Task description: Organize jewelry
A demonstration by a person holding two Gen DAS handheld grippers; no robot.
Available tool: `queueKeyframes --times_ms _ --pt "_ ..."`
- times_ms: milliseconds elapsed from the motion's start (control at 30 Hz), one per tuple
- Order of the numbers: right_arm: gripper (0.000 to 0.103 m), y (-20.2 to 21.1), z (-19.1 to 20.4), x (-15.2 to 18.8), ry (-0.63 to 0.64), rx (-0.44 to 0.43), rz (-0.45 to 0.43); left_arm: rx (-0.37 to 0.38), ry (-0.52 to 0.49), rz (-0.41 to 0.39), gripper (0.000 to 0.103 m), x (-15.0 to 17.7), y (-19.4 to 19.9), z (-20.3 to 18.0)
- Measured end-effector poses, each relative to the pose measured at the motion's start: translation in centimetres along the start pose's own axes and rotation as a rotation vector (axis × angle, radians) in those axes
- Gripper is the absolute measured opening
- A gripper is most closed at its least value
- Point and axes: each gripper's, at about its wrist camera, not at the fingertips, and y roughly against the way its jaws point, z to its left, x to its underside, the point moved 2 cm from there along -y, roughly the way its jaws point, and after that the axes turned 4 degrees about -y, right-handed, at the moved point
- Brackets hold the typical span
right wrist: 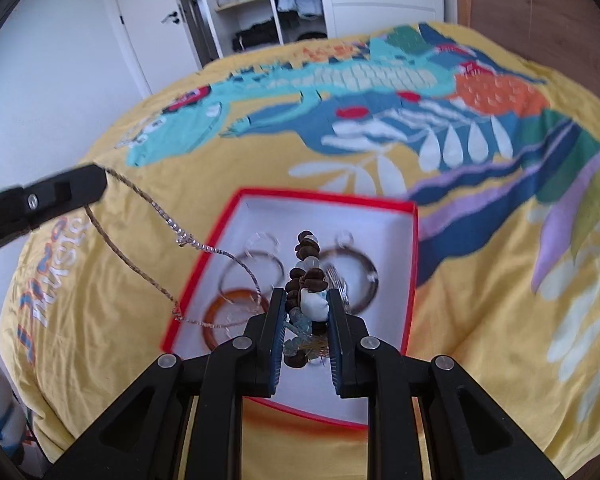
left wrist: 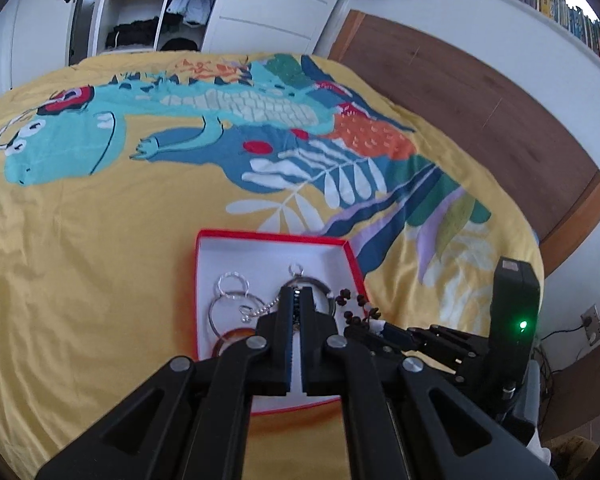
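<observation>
In the left wrist view, my left claw [left wrist: 298, 294] is closed tight on a thin chain [left wrist: 269, 307], which hangs down over the red box [left wrist: 199, 280] on the bed [left wrist: 80, 240]. In the box lie silver hoops [left wrist: 230, 280], a dark ring [left wrist: 320, 288] and an amber bangle [left wrist: 232, 338]. My right claw [left wrist: 370, 322] comes in from the right, just over the right wall of the box, with dark beads at its tip. The risk I see here: the hanging chain could catch on a hoop and drag it out when I pull away. To the left and far, the yellow bedcover is free; to the right the other claw leaves little room.

In the right wrist view, my right claw [right wrist: 304, 308] is gripping a bead bracelet [right wrist: 310, 268] with brown, clear and white beads, above the near half of the box [right wrist: 410, 280]. The chain [right wrist: 196, 240] runs from my left claw [right wrist: 100, 184] at the left down over the left box wall. If I release now, I think the bracelet may fall across the rings and tangle with the chain. The box walls are low, so the way in from above is open.
</observation>
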Motion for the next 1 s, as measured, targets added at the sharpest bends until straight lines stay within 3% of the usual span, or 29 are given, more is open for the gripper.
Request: queueKeyframes --times_ms 200,500,567,633,833,1000 --pt "0.019 -3.5 -1.5 2.6 -0.027 0.016 0.075 -0.045 0.011 0.120 0.002 3.8 -4.8 0.7" --pt "0.027 -4.4 -2.4 4.5 -0.049 0.046 0.117 -0.110 0.035 0.166 0.006 5.0 -5.6 2.4" --pt "0.037 -3.8 -2.4 4.5 -0.053 0.054 0.106 -0.109 0.038 0.159 0.013 4.8 -4.8 2.5" --pt "0.040 -2.9 -2.1 4.5 -0.052 0.053 0.093 -0.120 0.034 0.140 0.030 4.6 -3.7 2.3" --pt "0.042 1.2 0.2 4.0 -0.039 0.037 0.027 -0.164 0.013 0.068 0.031 4.5 1.2 1.4" --pt "0.052 6.0 3.6 4.1 -0.016 0.020 -0.053 -0.257 0.016 -0.010 0.044 5.6 6.9 1.2"
